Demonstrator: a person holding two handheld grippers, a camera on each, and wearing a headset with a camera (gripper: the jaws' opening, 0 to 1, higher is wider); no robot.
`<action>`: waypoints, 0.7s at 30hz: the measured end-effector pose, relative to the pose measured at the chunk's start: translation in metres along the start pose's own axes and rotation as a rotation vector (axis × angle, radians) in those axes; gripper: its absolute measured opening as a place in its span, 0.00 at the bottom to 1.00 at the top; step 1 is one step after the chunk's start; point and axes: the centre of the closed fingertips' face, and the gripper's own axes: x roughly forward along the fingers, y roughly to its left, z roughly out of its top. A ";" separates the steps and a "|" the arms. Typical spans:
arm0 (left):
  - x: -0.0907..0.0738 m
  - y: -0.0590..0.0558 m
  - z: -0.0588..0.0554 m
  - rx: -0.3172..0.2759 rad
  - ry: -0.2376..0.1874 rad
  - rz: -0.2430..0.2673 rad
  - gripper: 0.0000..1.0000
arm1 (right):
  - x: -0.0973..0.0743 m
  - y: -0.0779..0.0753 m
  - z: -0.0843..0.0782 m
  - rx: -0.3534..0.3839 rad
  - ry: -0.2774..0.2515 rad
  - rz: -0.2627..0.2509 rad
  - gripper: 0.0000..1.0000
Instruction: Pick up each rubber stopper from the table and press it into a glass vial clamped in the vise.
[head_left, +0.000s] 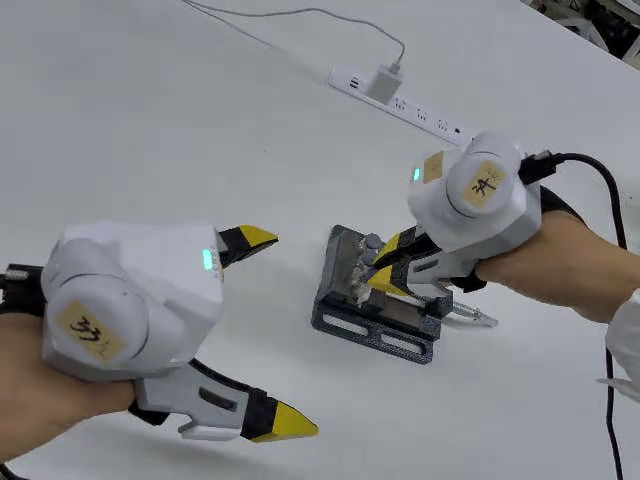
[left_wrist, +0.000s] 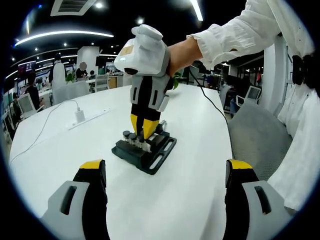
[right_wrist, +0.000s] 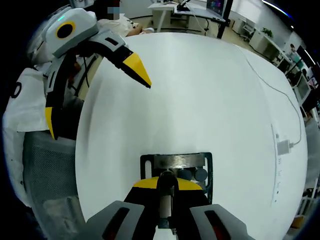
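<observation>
1. Left gripper (head_left: 282, 332) hangs empty beside the vise (head_left: 375, 335), its jaws spread wide.
2. Right gripper (head_left: 383, 266) stands over the vise, jaws pinching a rubber stopper (right_wrist: 166, 179) (dark, round) at the row of glass vials (left_wrist: 132, 139) clamped there.
3. Power strip (head_left: 400, 100) lies beyond the vise on the white table (head_left: 150, 120).
</observation>
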 end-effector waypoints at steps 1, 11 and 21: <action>0.000 0.000 0.000 -0.002 -0.001 -0.001 0.99 | 0.000 0.000 0.000 -0.009 0.006 -0.002 0.05; -0.001 0.001 0.000 -0.011 -0.008 0.003 0.97 | 0.003 0.000 0.001 -0.050 0.051 0.004 0.05; 0.001 0.001 0.002 -0.016 -0.015 0.000 0.95 | 0.003 -0.001 0.000 -0.028 0.061 0.008 0.05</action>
